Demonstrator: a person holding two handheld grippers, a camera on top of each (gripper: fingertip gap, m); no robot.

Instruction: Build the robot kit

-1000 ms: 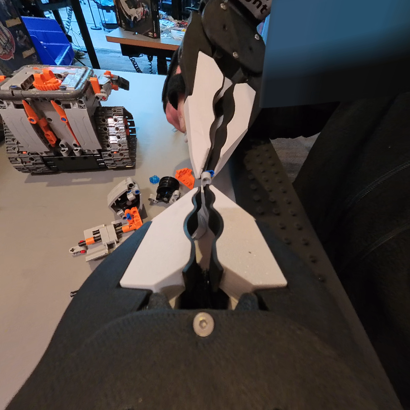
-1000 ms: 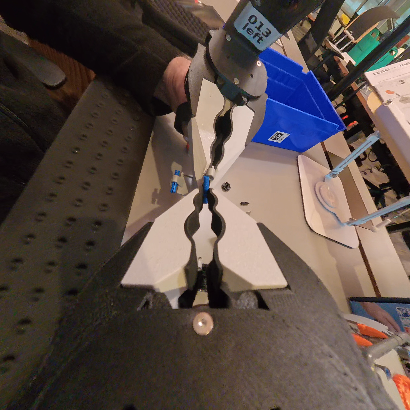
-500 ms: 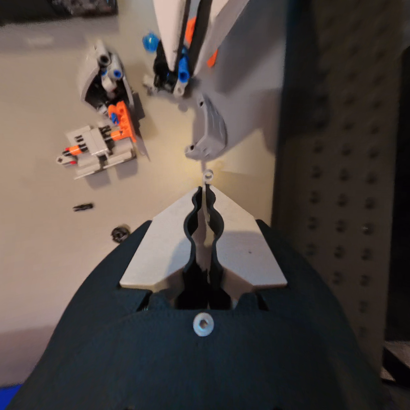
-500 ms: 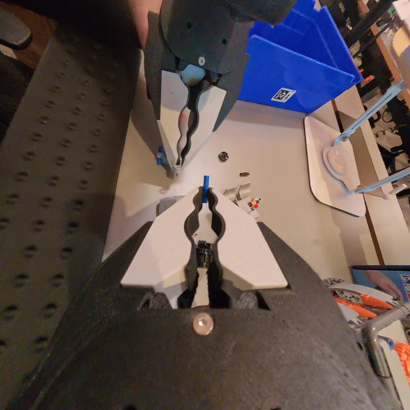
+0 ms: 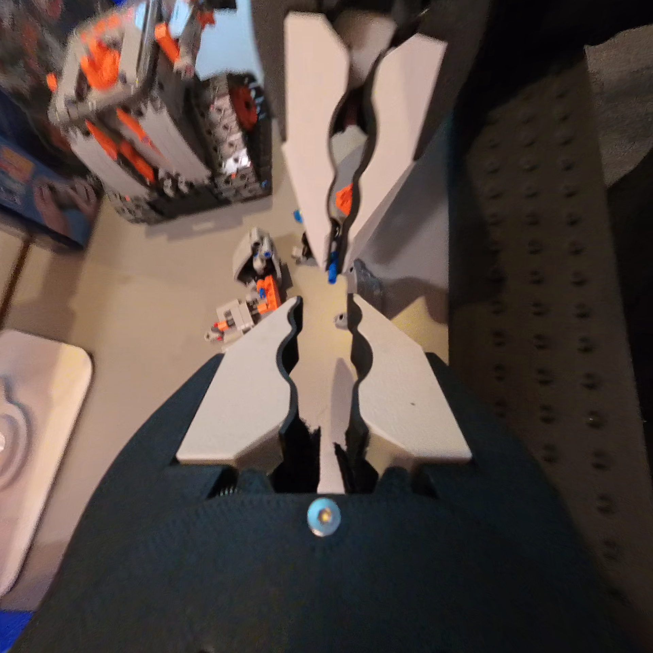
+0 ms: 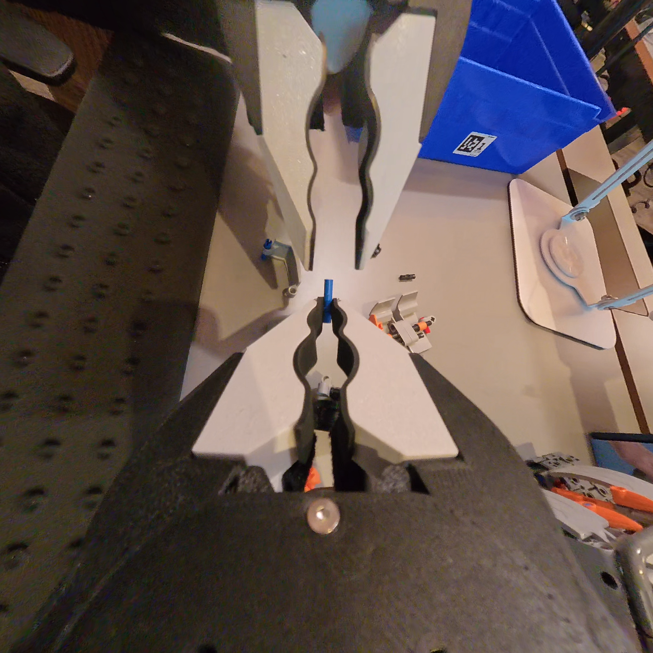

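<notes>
Two tools, right tool (image 6: 328,300) pinching one blue pin (image 6: 328,295)

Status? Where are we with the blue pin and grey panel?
Done: blue pin is separate from the grey panel, which lies on the table by the open left tool. In hand: right tool shut on the blue pin. Left: pin not yet set down.

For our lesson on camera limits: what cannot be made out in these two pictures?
- Tracked model: left wrist view, motion-blurred, detail lost.
- Black part: right wrist view, mostly hidden between the right gripper fingers.
- Blue bin: right wrist view, cut off by the top edge.
</notes>
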